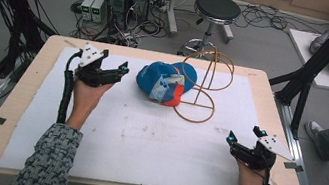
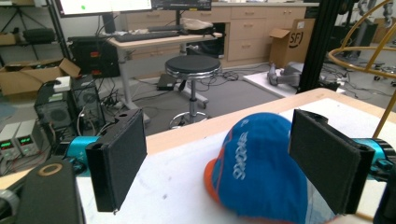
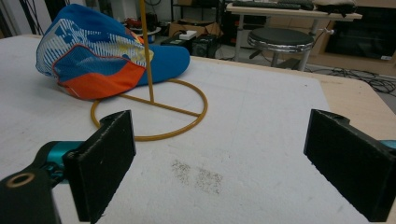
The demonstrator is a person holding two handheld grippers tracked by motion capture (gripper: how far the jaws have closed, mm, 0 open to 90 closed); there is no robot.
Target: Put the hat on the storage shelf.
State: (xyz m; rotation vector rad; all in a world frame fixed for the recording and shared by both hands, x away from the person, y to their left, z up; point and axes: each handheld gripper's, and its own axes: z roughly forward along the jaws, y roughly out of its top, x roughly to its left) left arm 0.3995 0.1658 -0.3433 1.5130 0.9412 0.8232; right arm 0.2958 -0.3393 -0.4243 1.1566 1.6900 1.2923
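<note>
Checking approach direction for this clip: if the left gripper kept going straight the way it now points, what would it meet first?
Most likely the blue and orange cap. It lies just ahead of the open left gripper, partly between the jaws' line in the left gripper view, with no contact visible yet. The exact gap is hard to judge.

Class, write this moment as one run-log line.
left gripper: open, beside cap | right gripper: open, empty | cap: against wire stand

Cap (image 1: 161, 83) sits mid-table, blocks path btwn L side and wire stand (image 1: 205, 79). Stand's base ring touches cap's R edge; upright + hoop rise behind cap. White mat (image 1: 144, 140) in front of cap: bare, free passage.
</note>
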